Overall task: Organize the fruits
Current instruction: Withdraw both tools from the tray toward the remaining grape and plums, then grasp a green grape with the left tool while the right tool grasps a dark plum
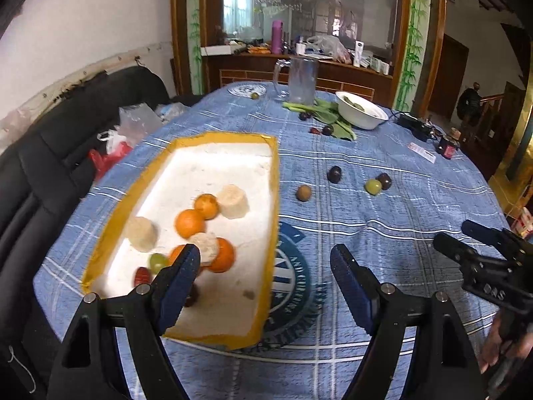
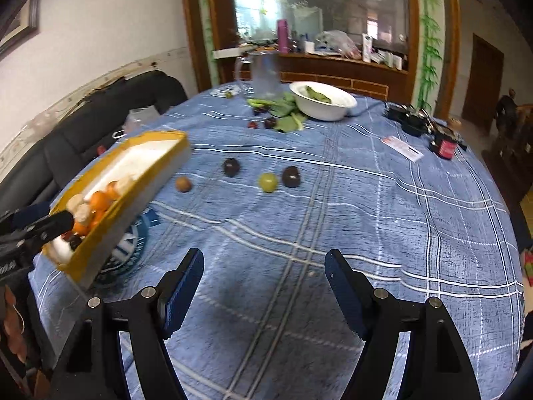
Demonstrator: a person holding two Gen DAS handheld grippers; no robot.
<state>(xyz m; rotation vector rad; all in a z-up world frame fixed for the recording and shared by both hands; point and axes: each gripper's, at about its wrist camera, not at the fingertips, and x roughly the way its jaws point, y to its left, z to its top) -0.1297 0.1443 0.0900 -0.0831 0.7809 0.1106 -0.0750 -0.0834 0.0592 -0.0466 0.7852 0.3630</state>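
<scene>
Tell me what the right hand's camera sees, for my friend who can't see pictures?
An open gripper hovers empty over a blue checked tablecloth. Ahead lie four small loose fruits: a brown one, a dark one, a green one and another dark one. At left, a yellow-edged tray holds oranges.

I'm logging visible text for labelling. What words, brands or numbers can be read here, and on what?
Round emblem on the tablecloth: ring lettering, too distorted to read.
Right tongs body: embossed letters, too blurred to read.
White and red card: print too small.
Dark red-labelled jar: label unreadable.
Nothing else carries text.
</scene>
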